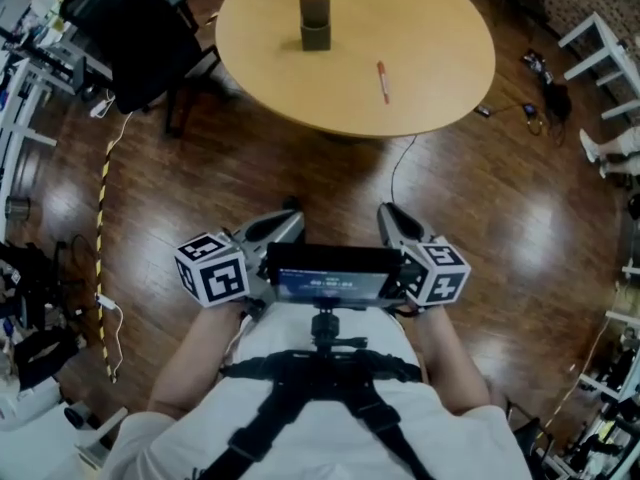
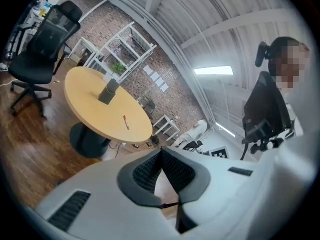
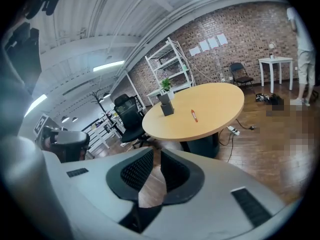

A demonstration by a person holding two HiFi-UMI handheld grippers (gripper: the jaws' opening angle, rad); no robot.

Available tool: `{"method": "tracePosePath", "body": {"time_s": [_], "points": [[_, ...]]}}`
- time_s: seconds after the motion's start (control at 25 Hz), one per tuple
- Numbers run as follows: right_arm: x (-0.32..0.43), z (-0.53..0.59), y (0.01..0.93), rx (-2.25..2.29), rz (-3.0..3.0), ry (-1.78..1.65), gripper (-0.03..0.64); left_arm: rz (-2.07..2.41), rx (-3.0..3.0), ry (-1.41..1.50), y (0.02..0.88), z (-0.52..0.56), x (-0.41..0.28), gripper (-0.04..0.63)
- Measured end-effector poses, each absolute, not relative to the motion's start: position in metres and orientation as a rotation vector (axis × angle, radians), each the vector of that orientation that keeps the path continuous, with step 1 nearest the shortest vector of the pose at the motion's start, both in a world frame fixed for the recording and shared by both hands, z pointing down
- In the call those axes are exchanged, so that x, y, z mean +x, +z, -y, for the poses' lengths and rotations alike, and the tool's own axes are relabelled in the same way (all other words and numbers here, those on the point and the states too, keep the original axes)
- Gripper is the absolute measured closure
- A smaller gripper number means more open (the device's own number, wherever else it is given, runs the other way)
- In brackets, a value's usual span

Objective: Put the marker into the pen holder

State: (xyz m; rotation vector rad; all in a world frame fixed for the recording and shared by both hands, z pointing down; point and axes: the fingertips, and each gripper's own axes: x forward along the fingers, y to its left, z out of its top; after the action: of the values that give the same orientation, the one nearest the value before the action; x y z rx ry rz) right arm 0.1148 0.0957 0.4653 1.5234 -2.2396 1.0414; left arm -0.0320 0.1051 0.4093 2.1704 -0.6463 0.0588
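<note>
Marker work has not begun, and nearest to us both tools sit drawn in against the belly. The left gripper (image 2: 161, 152) has its jaw tips touching, with nothing caught between them. The right gripper (image 3: 155, 153) keeps a narrow gap between its jaws, and only floor shows through it. We hold them level on either side of a dark screen (image 1: 330, 273), forearms tucked in, jaws aimed forward toward the round table (image 1: 445, 28), which stands well apart from us across bare wooden floor.

On that table the marker (image 1: 383, 82) lies flat, alone on its right half, nearer to us than the dark pen holder (image 1: 315, 24) and well apart from it. We judge the marker light and stiff, with a smooth round barrel that could roll or slip. We would pinch it across the barrel near its middle, jaws square to its length, so it can later be tipped upright over the holder's open top.
</note>
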Motion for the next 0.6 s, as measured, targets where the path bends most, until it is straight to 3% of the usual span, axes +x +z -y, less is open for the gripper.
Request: {"method": "tracePosePath", "body": {"time_s": [0.6], "points": [[0.103, 0.048, 0.470, 1.652, 2.068, 1.040, 0.563, 0.459, 2.197, 0.141, 0.399, 0.050, -0.068, 0.598]]}}
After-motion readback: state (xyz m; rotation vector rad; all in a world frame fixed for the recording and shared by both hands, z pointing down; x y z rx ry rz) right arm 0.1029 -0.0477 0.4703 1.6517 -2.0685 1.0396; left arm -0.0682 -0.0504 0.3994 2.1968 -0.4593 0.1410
